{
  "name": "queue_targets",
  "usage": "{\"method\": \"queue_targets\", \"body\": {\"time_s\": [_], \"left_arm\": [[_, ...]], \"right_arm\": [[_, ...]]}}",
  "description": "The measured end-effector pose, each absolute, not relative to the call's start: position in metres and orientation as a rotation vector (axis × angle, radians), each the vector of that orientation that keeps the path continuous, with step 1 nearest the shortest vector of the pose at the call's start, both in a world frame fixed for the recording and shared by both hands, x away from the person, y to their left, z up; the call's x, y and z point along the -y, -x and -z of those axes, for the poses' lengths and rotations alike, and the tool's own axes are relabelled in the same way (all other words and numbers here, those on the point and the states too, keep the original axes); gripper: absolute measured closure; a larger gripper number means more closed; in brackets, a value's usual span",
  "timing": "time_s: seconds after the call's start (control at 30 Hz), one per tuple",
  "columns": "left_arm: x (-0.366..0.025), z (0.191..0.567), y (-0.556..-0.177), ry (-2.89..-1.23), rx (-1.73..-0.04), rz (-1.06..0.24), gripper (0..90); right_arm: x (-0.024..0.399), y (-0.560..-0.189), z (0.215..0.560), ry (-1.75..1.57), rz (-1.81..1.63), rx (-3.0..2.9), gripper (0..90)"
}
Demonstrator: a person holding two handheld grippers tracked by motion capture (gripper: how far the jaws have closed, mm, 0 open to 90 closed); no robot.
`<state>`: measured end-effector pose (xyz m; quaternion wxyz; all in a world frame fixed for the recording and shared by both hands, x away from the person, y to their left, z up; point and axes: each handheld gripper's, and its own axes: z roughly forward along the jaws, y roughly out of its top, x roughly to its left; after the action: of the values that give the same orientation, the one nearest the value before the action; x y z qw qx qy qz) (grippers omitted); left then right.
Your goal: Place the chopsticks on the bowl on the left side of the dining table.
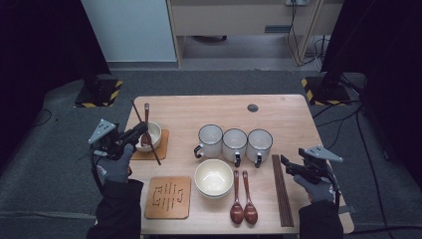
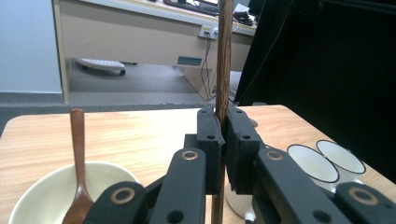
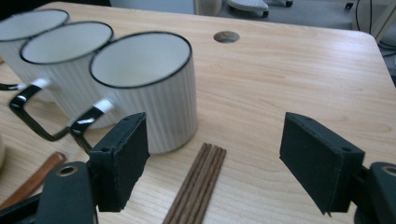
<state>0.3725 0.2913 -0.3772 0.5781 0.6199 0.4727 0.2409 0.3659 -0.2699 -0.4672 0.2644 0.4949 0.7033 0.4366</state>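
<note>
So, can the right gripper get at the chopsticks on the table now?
Probably yes. The right gripper stands open with the bundle of chopsticks lying bare between its jaws, just ahead. The nearest mug stands beside the bundle's far end, apart from the jaws.

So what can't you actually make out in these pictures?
- Chopstick in the left gripper: its top is cut off by the left gripper view's edge, its lower part hidden by the jaws.
- Chopsticks below the right gripper: near ends cut off in the right gripper view.
- Stacked bowls: count too small to tell, high view.
</note>
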Motion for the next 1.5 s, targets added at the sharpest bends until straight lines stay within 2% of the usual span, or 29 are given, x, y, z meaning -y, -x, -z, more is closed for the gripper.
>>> {"method": "queue_targets", "body": {"time_s": [0.57,1.5], "left_arm": [[-0.312,0.393,-0.398,-1.473,-1.204,-0.592,83.7],[-0.343,0.416,-0.443,-1.471,-1.31,-0.6,83.7]], "right_arm": [[0.279,-0.372,0.496,-1.405,-1.073,-1.942,22.1],[0.289,-0.379,0.516,-1.475,-0.968,-1.977,21.0]]}}
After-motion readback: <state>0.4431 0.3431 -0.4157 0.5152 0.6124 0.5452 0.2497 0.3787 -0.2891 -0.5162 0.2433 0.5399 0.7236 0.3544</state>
